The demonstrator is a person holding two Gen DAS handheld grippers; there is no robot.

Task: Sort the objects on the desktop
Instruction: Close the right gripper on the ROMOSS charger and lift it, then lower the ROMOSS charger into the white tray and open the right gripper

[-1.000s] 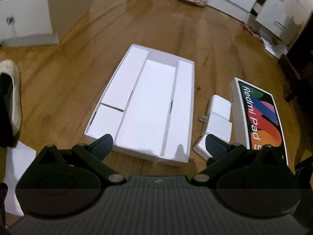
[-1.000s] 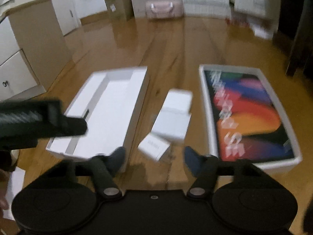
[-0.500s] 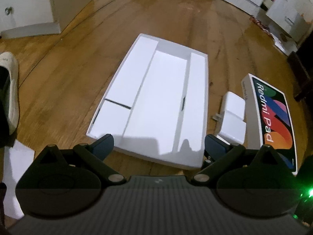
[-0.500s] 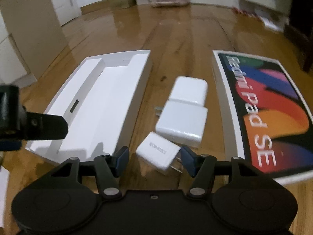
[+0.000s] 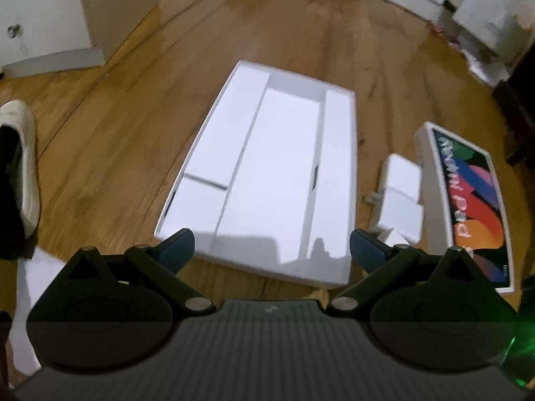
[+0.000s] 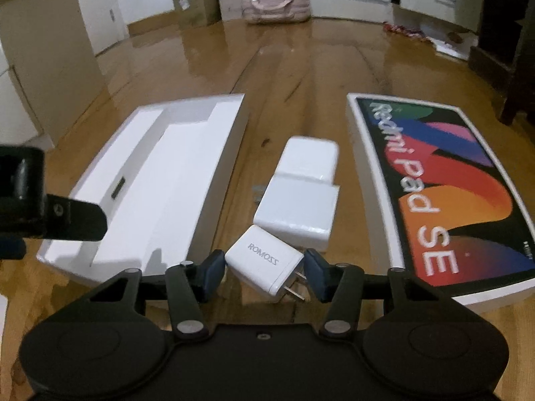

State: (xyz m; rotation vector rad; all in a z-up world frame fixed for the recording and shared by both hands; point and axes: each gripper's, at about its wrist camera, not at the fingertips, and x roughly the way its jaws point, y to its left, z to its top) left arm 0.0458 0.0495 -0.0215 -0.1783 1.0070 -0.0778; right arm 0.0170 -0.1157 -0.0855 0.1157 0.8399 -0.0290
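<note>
Surface: glossy wooden floor (image 6: 301, 77), planks running up the frame, dim indoor light

Right wrist view, bottom centre: my right gripper (image 6: 264, 265) is clenched on the small white ROMOSS charger (image 6: 260, 260). The jaws have just been closing, with the charger between them; each blue pad now meets a side of its body. The charger lies skewed, its two prongs pointing to the lower right, near the right pad.

Just above it, and touching it, a larger white adapter block (image 6: 297, 210), with a second white block (image 6: 309, 157) butted against its far end. Both sit mid-frame, between the two boxes.

Left of centre: the open white box tray (image 6: 230, 140), divided into long compartments, nothing visible in them. Right of centre: the Redmi Pad SE lid (image 6: 451, 193), printed face up, apart from the blocks.

Left wrist view, lower half: my left gripper (image 5: 272, 249) is released, jaws spread wide with nothing between them, hovering at the near edge of the tray (image 5: 337, 180). One of its black fingers also shows at the left edge of the right view.

Left edge of the left view: a pale shoe (image 5: 20, 167), with white paper (image 5: 26, 300) below it.

Top of the right view: beige cabinet (image 6: 50, 77) upper left, cardboard carton (image 6: 195, 0), pink bag (image 6: 276, 3) top centre
</note>
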